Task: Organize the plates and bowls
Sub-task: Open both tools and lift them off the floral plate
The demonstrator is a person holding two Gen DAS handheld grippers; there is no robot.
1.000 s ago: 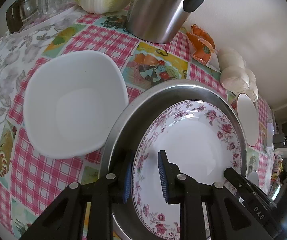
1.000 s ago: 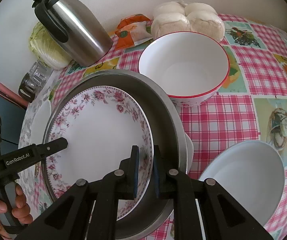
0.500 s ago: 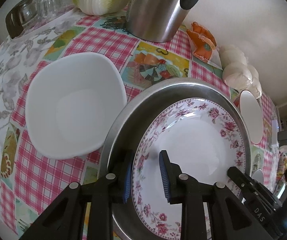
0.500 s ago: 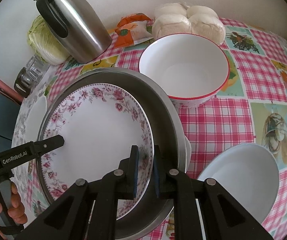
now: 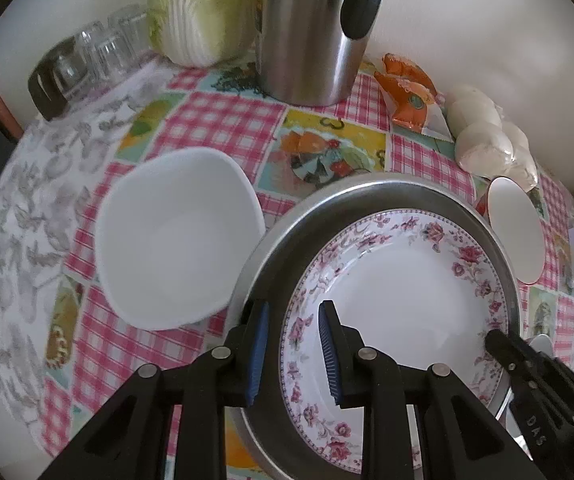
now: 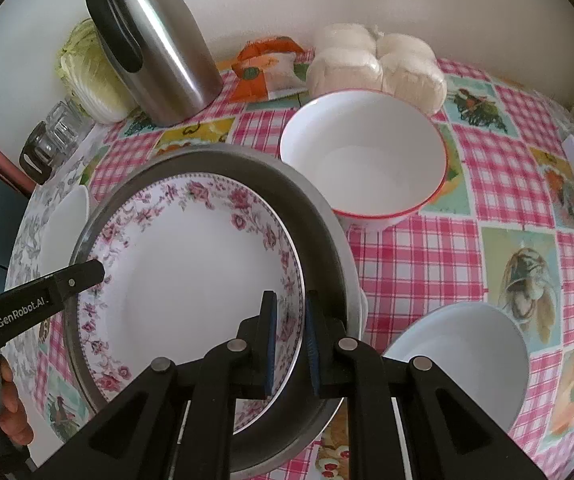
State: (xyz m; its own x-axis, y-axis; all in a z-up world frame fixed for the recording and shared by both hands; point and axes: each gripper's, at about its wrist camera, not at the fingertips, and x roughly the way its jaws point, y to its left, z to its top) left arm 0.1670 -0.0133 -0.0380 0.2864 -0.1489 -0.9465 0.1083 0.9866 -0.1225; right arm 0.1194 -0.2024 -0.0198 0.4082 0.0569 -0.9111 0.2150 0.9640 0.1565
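The floral plate [image 6: 191, 264] lies nested inside the wide steel pan [image 6: 319, 232], both gripped at opposite edges. The right tongs [image 6: 290, 340] are clenched on the plate's rim and the pan wall together at the near right side, while the left tongs [image 5: 293, 354] straddle the plate's rim and the pan wall at the opposite side, but whether their pads actually press I cannot tell. Holding from both sides probably keeps the wide, shallow load level, so the plate does not slide inside the pan. Just beyond the pan's far right edge stands the red-rimmed bowl [image 6: 363, 156], and near its lower right a plain white bowl [image 6: 463, 360]; beside its left edge sits the square white bowl [image 5: 175, 236], all on the bench's checked tablecloth [image 6: 499, 168]. They look left apart, not yet stacked. Behind the pan a steel thermos jug [image 6: 163, 52], a cabbage [image 5: 203, 8] and wrapped buns [image 6: 375, 64] line the wall, out of the way.
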